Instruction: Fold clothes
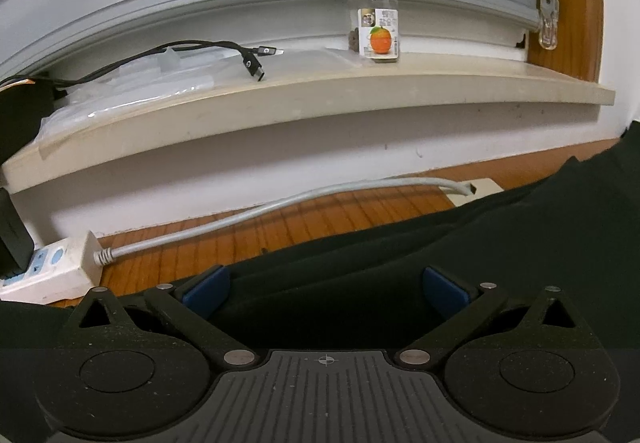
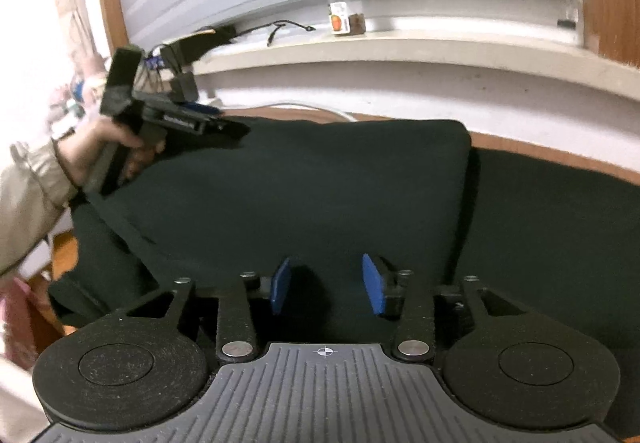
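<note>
A dark green garment [image 2: 320, 183] lies spread on the wooden table, with a folded edge running down its right side and a lower layer [image 2: 560, 227] beyond it. My right gripper [image 2: 327, 289] hovers over the near part of the cloth. Its blue pads [image 2: 280, 291] stand apart and the fabric shows in the gap, not pinched. A hand holds my left gripper [image 2: 216, 119] at the garment's far left corner. In the left wrist view that gripper [image 1: 326, 289] is wide open, with the garment [image 1: 440, 243] lying between and below its blue pads [image 1: 206, 289].
A windowsill [image 1: 320, 99] runs behind the table, with a glass jar [image 1: 376, 23] and black USB cables [image 1: 248, 59] on it. A white power strip [image 1: 52, 271] and its grey cord [image 1: 240, 219] lie on the wooden tabletop [image 1: 320, 215]. A beige sleeve [image 2: 24, 203] is at the left.
</note>
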A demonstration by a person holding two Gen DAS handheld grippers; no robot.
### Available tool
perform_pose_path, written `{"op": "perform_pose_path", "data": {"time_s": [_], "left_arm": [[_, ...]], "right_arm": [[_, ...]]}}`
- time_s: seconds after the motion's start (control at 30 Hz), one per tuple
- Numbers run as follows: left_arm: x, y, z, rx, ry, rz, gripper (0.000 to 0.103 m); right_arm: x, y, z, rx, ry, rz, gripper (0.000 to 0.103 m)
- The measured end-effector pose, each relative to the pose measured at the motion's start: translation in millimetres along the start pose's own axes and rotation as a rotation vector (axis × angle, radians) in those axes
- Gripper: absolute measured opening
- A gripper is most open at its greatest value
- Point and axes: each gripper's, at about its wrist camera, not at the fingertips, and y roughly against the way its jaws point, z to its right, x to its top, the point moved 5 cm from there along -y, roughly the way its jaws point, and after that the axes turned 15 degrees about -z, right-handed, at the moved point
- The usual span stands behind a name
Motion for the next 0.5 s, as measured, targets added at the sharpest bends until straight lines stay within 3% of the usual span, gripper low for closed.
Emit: {"op": "perform_pose_path", "data": {"time_s": [0.2, 0.5], "left_arm": [[0.5, -0.3, 0.2, 0.0, 0.0, -0.002, 0.103], [0.4, -0.3, -0.3, 0.001, -0.003, -0.003, 0.103]], "right_arm": [[0.9, 0.4, -4.9, -0.025, 0.025, -0.004, 0.044], [-2.4, -2.1, -14.7, -0.074, 0.026, 0.011, 0.055]]}}
